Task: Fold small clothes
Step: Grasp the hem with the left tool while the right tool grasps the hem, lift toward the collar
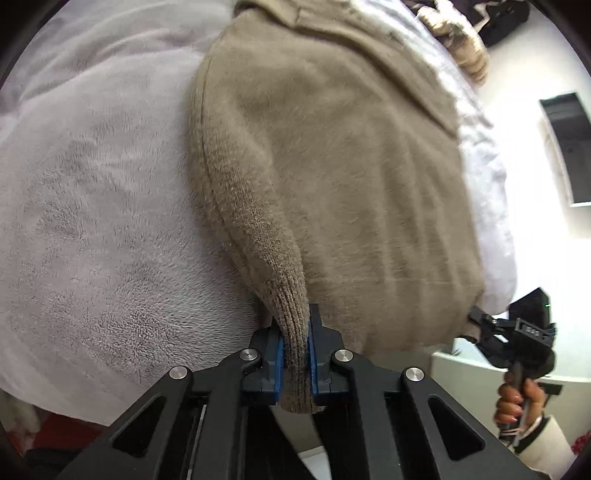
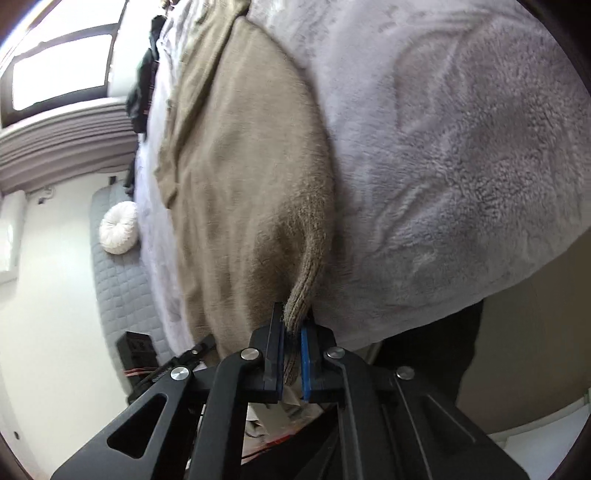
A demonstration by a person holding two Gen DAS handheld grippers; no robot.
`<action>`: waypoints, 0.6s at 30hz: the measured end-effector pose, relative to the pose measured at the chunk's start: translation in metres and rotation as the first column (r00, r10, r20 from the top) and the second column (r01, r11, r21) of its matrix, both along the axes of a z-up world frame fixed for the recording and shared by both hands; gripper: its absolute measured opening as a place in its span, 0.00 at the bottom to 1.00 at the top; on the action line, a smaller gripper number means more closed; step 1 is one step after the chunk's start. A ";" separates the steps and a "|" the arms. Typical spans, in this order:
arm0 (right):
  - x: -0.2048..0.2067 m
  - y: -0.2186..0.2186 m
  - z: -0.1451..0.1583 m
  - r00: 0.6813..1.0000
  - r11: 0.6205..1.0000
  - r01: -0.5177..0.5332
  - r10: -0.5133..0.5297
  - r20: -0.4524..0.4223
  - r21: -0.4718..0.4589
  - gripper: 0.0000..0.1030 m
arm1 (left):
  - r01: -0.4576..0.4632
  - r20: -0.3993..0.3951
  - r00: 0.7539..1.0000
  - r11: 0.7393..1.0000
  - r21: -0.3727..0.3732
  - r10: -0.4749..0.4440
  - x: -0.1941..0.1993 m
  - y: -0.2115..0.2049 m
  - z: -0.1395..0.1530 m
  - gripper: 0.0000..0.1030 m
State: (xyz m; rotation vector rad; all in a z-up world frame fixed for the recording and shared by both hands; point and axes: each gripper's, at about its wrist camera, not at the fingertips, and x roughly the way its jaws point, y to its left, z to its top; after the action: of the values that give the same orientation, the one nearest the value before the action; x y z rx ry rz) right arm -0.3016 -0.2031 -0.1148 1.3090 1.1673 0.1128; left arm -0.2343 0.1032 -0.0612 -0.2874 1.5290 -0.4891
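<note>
Left gripper (image 1: 296, 354) pinches sweater (image 1: 332, 177) hem corner; right gripper (image 2: 291, 354) pinches opposite corner. Blanket (image 1: 92, 221) lies bare beside both edges.

Fuzzy knit sweater (image 1: 332, 184) (plush blanket (image 1: 92, 221))

I lose the sweater's (image 1: 332, 166) collar past the frame's top edge (dark clutter (image 1: 506, 18) upper right stays unreadable).
</note>
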 end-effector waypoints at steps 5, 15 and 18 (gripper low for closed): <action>0.017 -0.006 0.024 0.997 0.997 -0.004 -0.002 0.078 0.079 0.07 | -0.034 0.044 0.998 0.992 -0.121 0.039 0.015 0.004 0.032 0.11; 0.095 -0.027 0.071 0.977 0.987 -0.035 0.001 0.214 0.156 0.07 | -0.129 0.116 0.981 0.969 -0.210 0.156 0.081 -0.009 0.074 0.11; 0.123 -0.039 0.085 0.965 0.984 -0.031 -0.017 0.261 0.178 0.07 | -0.143 0.156 0.972 0.967 -0.212 0.177 0.109 -0.012 0.091 0.11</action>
State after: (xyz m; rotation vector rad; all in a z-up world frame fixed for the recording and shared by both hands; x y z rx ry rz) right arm -0.1783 -0.2423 -0.0302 1.4009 0.9518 0.3942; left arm -0.1251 0.0914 0.0296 -0.5082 1.2767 -0.5258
